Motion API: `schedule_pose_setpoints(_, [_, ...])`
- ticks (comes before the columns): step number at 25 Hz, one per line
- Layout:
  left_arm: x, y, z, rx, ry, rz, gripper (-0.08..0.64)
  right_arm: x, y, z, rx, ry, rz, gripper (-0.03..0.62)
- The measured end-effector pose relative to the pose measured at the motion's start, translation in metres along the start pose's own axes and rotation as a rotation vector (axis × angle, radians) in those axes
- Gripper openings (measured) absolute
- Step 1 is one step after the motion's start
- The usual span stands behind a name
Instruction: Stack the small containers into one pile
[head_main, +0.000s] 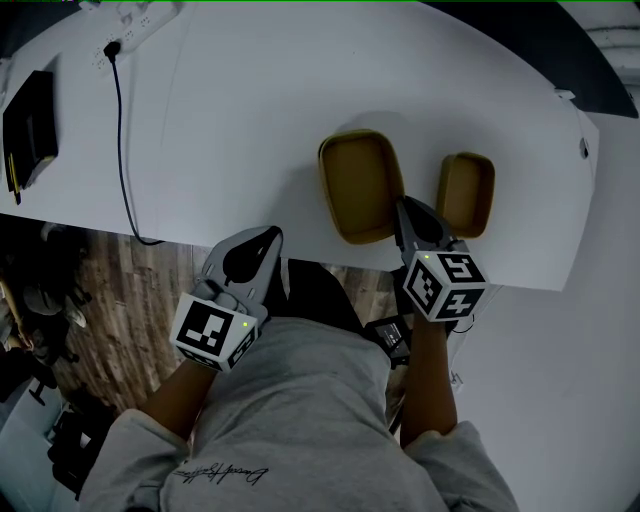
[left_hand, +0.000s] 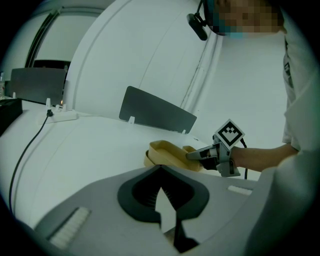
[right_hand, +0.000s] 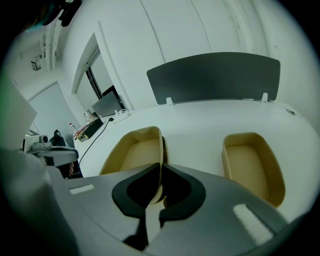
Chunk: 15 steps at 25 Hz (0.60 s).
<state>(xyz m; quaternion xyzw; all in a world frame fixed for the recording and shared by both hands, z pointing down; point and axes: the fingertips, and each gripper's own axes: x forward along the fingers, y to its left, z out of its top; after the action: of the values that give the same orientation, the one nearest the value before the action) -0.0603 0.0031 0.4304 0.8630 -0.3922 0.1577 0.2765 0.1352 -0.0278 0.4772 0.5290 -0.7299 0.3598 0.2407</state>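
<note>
On the white bench (head_main: 250, 120) stand two tan containers, apart from each other, both with the opening up. The larger container (head_main: 358, 185) is near the front edge. The smaller container (head_main: 466, 192) is to its right with bare bench between them.

The right gripper (head_main: 405, 208) is closed on the larger container. In the right gripper view its two jaws press from both sides on the thin right wall of this container (right_hand: 135, 152), and the wall goes down between them and is covered there. The smaller container (right_hand: 252, 167) lies free at the right of that view, its near end cut off by the gripper body.

The left gripper (head_main: 270, 240) is in front of the bench edge, over the wooden floor (head_main: 100, 290), well apart from both containers. Its jaws are together with nothing between them, as the left gripper view (left_hand: 161, 169) shows. In this view a second rim seems to show under the left end of the larger container (left_hand: 165, 151). I cannot tell if another container is nested there.

At the far left a black cable (head_main: 120, 130) runs to a power strip (head_main: 135, 20), which the picture's edge cuts. A black object (head_main: 30, 120) at the left edge is too dark to name. A grey panel (right_hand: 215, 75) stands at the back of the bench.
</note>
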Motion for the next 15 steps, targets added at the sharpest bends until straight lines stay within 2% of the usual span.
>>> schedule_pose_setpoints(15, [0.006, 0.007, -0.003, -0.006, 0.022, 0.000, 0.002, 0.013, -0.001, -0.006, -0.030, 0.030, -0.005, 0.035])
